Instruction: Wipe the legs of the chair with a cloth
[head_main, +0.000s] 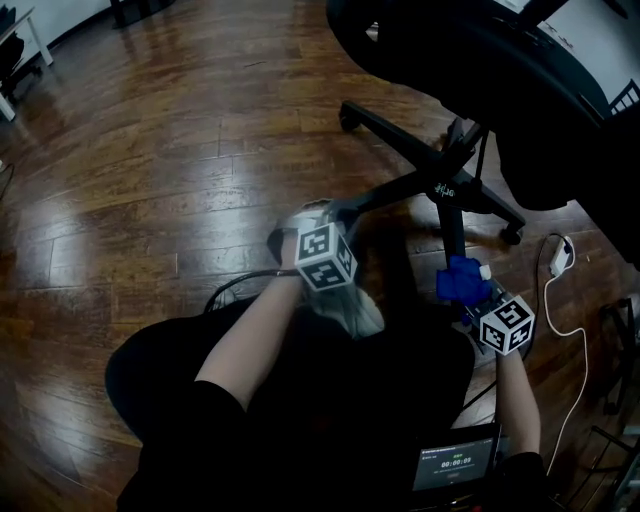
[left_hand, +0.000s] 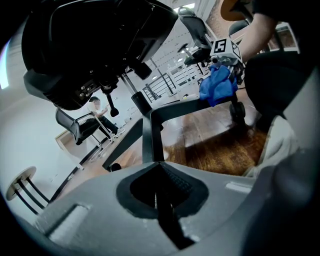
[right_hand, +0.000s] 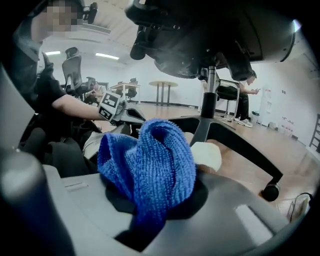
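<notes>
Gripping a bunched blue cloth (right_hand: 150, 160), the right gripper (right_hand: 157, 202); left gripper (left_hand: 160, 200) jaws together at a chair leg (left_hand: 149, 137).

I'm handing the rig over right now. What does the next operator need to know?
Left gripper: shut, apparently clamped on the end of one leg, steadying the chair.
Right gripper: shut on the blue cloth, which bunches up above the jaws, right by the tip of the near leg.
Chair: upright on the wood floor.
Done: the pictures do not show which legs have been wiped.
Left: wipe along each leg, probably the near leg first, then shift the left grip to free the clamped one.
</notes>
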